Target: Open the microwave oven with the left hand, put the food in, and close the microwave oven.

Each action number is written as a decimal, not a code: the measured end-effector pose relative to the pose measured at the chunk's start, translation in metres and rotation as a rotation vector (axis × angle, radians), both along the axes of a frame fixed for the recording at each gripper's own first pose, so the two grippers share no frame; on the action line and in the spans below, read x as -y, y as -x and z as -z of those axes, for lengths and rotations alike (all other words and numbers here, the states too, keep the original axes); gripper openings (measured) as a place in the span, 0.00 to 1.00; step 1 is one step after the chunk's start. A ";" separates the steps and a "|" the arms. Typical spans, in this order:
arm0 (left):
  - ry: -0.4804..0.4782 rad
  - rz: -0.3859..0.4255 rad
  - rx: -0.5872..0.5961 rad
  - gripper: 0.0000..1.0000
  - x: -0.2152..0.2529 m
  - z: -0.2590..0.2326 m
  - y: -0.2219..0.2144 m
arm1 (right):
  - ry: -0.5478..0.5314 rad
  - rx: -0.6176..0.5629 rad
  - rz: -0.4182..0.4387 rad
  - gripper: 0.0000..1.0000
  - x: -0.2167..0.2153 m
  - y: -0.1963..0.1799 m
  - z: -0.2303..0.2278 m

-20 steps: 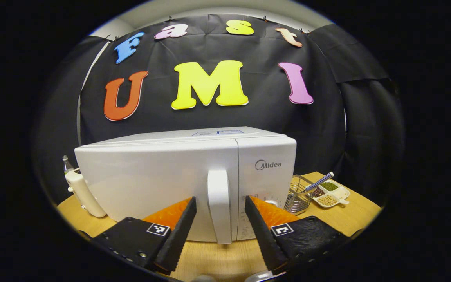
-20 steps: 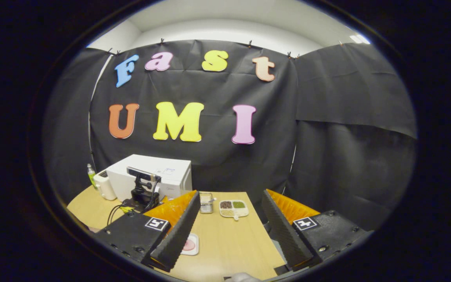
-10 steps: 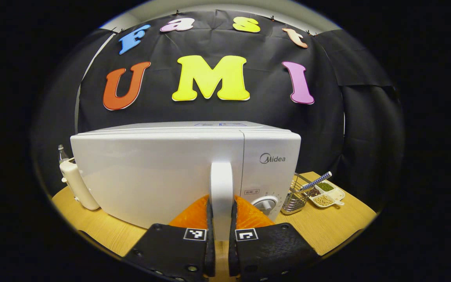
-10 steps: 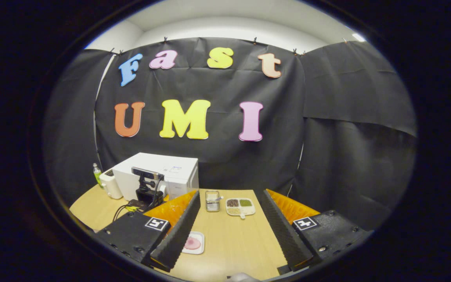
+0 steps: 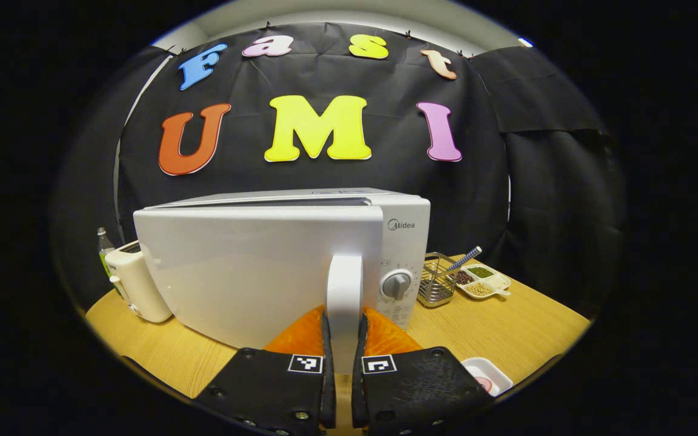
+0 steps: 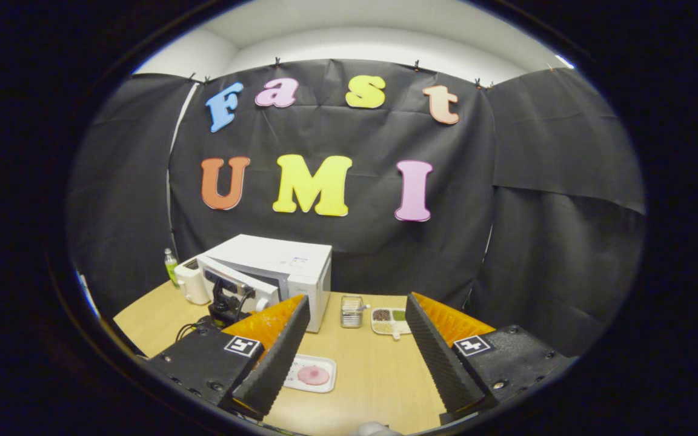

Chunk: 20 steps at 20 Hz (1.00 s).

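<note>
My left claw (image 5: 342,357) is clenched on the microwave's door handle (image 5: 344,290), and since half a second ago the door (image 5: 252,266) has swung off the body, baring the dial (image 5: 396,284) at 3 o'clock of the handle. Opening is under way. My right claw (image 6: 355,339) hangs released; the food on its small tray (image 6: 312,375) lies at 9 o'clock of it, untouched.

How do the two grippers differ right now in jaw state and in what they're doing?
The left gripper is shut, both fingers pressed on the microwave door handle; the right gripper is open and holds nothing.
The left gripper is right up against the microwave, whose door stands slightly ajar; the right gripper hangs above the table, apart from the microwave, with the food tray ahead of its fingers.
Both point toward the booth's back wall.
</note>
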<state>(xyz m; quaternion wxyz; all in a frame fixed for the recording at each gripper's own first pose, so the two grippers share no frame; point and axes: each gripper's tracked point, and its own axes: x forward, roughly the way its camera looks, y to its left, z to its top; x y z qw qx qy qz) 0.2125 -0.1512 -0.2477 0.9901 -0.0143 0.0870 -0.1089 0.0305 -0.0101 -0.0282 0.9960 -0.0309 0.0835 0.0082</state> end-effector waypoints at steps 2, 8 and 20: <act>-0.010 -0.001 -0.006 0.09 -0.011 0.002 0.021 | -0.001 -0.006 -0.031 1.00 -0.014 0.005 0.002; -0.038 -0.053 -0.026 0.09 -0.062 0.007 0.081 | 0.013 0.002 -0.092 1.00 -0.042 0.030 0.004; -0.084 -0.289 -0.102 0.14 -0.191 0.020 0.152 | -0.051 -0.017 -0.173 1.00 -0.085 0.060 0.021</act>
